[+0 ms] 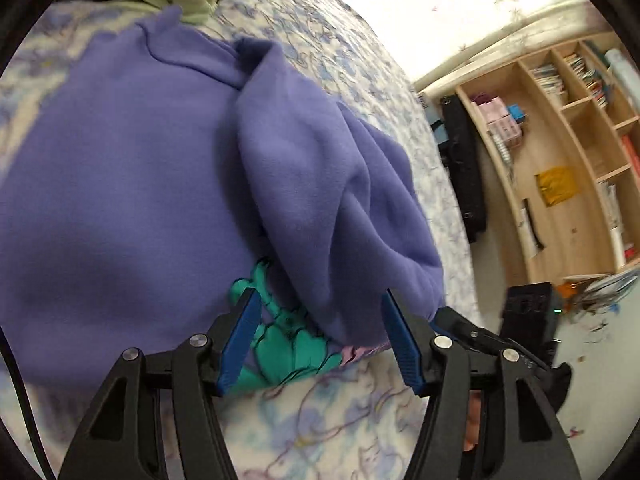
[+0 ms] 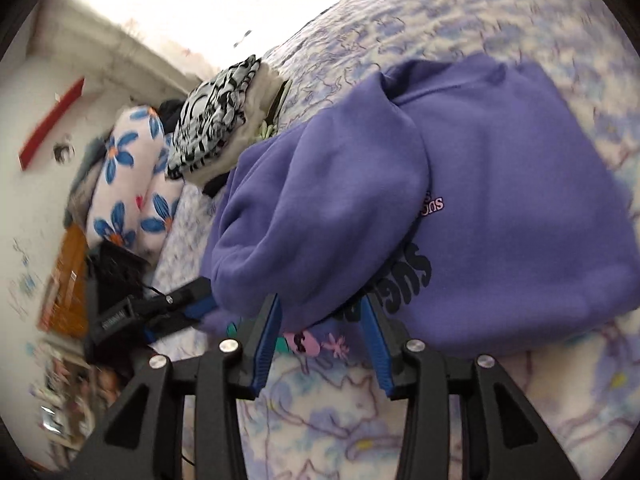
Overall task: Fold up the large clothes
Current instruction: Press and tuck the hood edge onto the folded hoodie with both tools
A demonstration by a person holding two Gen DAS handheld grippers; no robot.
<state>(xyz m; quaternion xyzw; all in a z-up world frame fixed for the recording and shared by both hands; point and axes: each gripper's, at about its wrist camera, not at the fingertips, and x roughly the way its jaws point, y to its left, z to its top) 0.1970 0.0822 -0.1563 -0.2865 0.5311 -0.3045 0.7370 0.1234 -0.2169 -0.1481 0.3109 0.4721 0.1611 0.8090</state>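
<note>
A purple sweatshirt lies partly folded on the bed, with one side flopped over its body. A teal print shows at its near hem. My left gripper stands open at that hem; the folded flap hangs between its blue pads without being pressed. In the right wrist view the sweatshirt shows dark lettering and a pink print. My right gripper is open too, its fingertips on either side of the flap's near edge. The left gripper sits just to its left at the bed's edge.
The bed carries a pale blue-patterned bedspread. A stack of folded clothes and a blue-flowered pillow lie beyond the sweatshirt. A wooden shelf unit and a black case stand beside the bed.
</note>
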